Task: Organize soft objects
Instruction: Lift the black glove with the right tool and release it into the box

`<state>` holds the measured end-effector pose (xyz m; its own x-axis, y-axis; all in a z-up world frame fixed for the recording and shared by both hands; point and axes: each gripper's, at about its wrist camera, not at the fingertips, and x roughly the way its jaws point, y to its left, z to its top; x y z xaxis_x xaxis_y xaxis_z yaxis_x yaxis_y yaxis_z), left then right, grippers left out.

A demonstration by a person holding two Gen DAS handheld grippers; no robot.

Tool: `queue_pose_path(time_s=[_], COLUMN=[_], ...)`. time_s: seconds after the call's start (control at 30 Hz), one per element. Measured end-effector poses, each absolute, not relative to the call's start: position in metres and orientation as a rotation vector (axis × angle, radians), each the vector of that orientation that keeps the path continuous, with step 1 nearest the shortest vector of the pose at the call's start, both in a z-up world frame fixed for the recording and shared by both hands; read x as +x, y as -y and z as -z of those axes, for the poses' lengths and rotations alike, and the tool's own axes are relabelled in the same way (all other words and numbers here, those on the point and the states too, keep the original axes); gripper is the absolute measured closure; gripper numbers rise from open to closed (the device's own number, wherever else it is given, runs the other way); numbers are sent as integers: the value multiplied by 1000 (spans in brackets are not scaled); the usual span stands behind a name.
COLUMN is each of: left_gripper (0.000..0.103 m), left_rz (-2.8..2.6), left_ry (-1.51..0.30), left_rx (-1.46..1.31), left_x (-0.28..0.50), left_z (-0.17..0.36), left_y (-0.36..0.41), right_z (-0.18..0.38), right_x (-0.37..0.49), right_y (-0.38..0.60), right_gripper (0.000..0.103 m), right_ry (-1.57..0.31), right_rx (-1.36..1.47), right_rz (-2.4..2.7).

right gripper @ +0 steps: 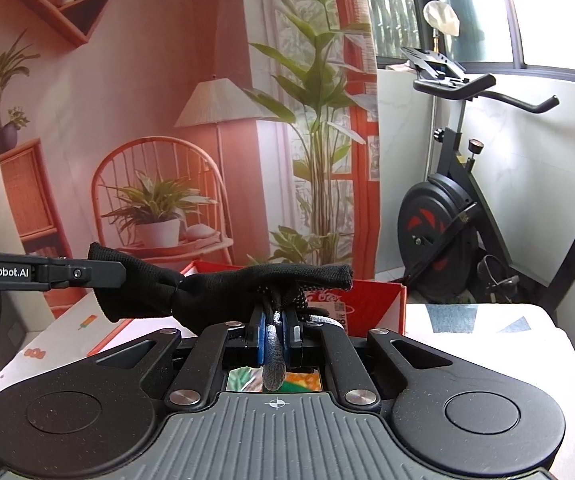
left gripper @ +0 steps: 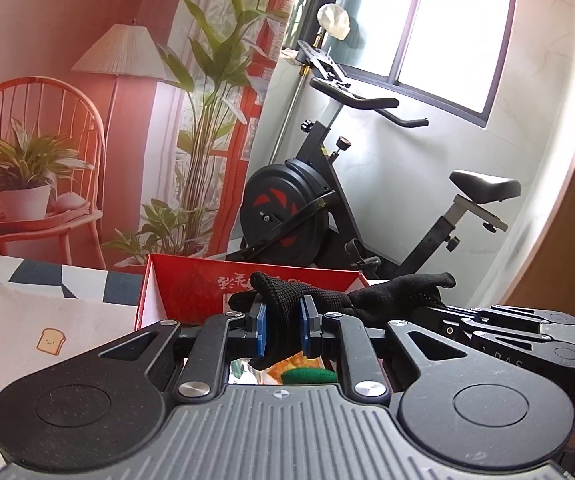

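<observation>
A black knitted glove (left gripper: pixel 283 304) hangs stretched between my two grippers, above a red cardboard box (left gripper: pixel 191 292). My left gripper (left gripper: pixel 283 326) is shut on one end of it, with bunched fabric pinched between the blue pads. My right gripper (right gripper: pixel 274 330) is shut on the other part of the glove (right gripper: pixel 247 282), and a grey-tipped strand of it hangs down between the pads. In the right wrist view the glove runs left to the other gripper's fingertips. The red box (right gripper: pixel 371 304) lies just beyond and below.
The box holds green and orange items (left gripper: pixel 307 376), seen under the fingers. A white cloth with printed toast and popsicle (left gripper: pixel 47 328) covers the table on the left. An exercise bike (left gripper: pixel 319 208) stands behind, next to a printed room backdrop (right gripper: pixel 159 128).
</observation>
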<state>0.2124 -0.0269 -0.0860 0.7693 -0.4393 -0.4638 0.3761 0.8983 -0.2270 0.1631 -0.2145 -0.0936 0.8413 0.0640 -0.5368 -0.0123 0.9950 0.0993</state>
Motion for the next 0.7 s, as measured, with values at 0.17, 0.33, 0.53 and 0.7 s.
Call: queue_pose_path(time_s=[0.17,0.33,0.53,0.7], left_gripper=[86,86,86,86], left_rz=[425,396,370,355], left_ry=[-546,-573,-629,-663], left_rx=[-133,-136,-114,-98], left_x=[235,260,286,304], left_z=[89,97,114,122], left_y=[30,33,33,33], right_z=[101,114,139,157], right_x=[192,225,258,285], right_y=[222,227,228,228], right_gripper=[96,96,96,96], right_ry=[-585,-623,-703,-770], right_rx=[96,86,84,96], right_rz=[-30,-22,-25,-19])
